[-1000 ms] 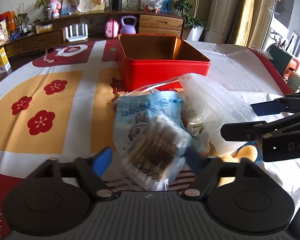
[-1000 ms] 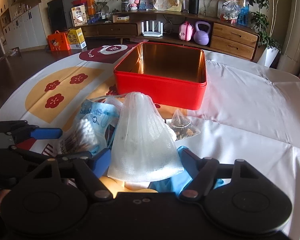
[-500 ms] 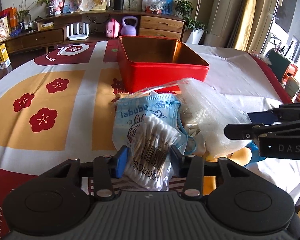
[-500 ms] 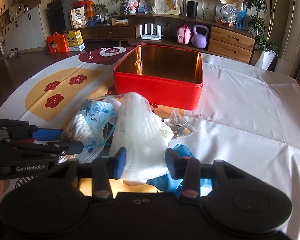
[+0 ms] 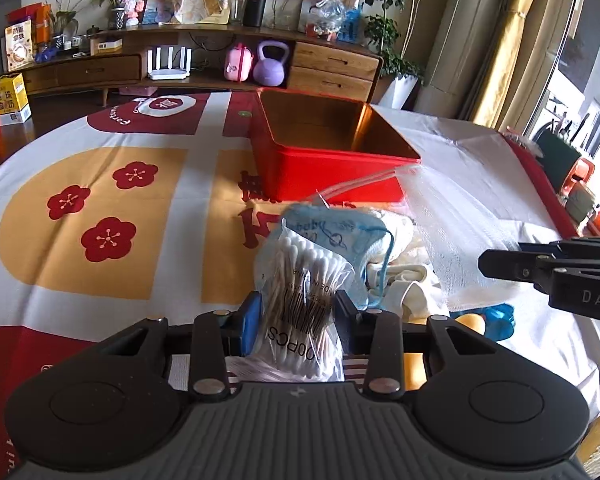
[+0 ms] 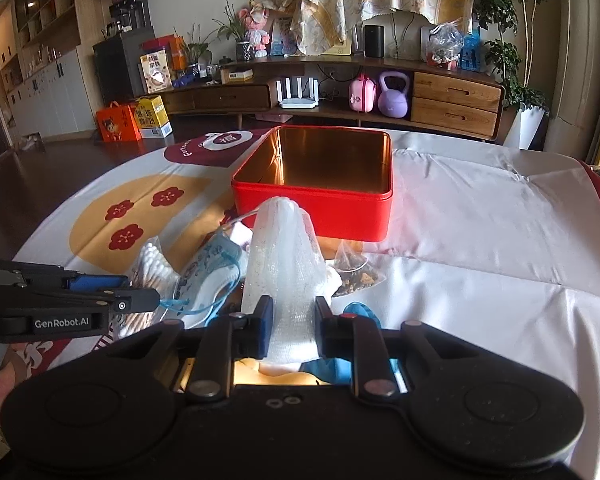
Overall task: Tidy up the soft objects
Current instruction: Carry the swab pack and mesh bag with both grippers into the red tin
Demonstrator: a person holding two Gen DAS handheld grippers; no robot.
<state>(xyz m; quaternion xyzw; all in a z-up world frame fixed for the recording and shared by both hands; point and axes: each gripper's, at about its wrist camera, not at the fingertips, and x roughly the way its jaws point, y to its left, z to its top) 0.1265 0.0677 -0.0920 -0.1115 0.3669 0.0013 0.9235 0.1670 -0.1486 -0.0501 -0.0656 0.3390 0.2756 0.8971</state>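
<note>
My left gripper is shut on a clear bag of cotton swabs, lifted a little above the cloth. My right gripper is shut on a white mesh pouch, which stands up between its fingers. An open red tin with a gold inside stands just beyond the pile; it also shows in the right wrist view. A blue face mask, a tea bag and white cloth pieces lie in the pile.
The table wears a white cloth with orange and red flower print. The right gripper's side reaches in from the right. Blue and yellow items lie under the pile. A wooden sideboard stands behind the table.
Both grippers closed from wide open: the left onto the cotton swab bag, the right onto the mesh pouch. Both items have been raised slightly off the pile.
</note>
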